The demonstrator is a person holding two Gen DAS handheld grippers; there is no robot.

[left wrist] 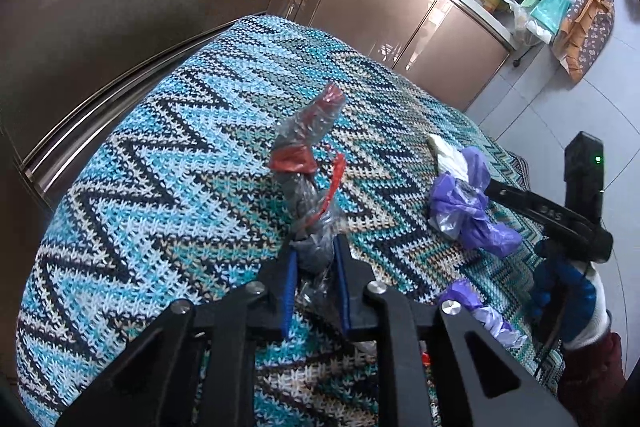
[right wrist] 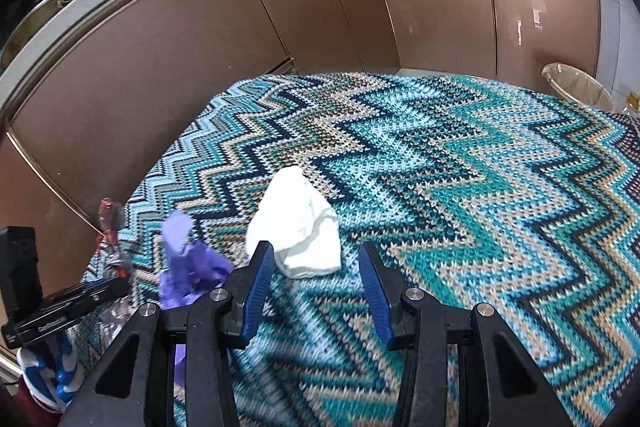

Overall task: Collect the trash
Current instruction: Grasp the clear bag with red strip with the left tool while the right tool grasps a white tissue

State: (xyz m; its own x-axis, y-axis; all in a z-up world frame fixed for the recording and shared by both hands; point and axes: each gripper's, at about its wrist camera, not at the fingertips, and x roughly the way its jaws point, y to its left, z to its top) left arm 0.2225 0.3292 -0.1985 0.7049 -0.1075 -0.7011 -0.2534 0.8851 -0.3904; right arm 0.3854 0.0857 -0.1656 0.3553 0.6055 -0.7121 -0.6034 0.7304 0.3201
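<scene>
A crumpled clear wrapper with red print (left wrist: 308, 147) stands up from my left gripper (left wrist: 316, 247), which is shut on its lower end above the zigzag knit tablecloth (left wrist: 160, 167). In the right wrist view the same wrapper (right wrist: 110, 215) shows at far left. A crumpled white tissue (right wrist: 304, 227) lies on the cloth, its near end between the blue pads of my right gripper (right wrist: 315, 251); the jaws stand apart without pressing it. A purple plastic bag (right wrist: 188, 259) lies just left of the tissue, also visible as the purple bag (left wrist: 464, 203) beside the tissue (left wrist: 448, 155).
Brown cabinet doors (right wrist: 320, 7) run close behind the table. A lined waste bin (right wrist: 580, 91) stands past the table's far right corner. A second purple scrap (left wrist: 480, 311) lies near the front edge. Bags and clutter sit on the floor (left wrist: 544, 7).
</scene>
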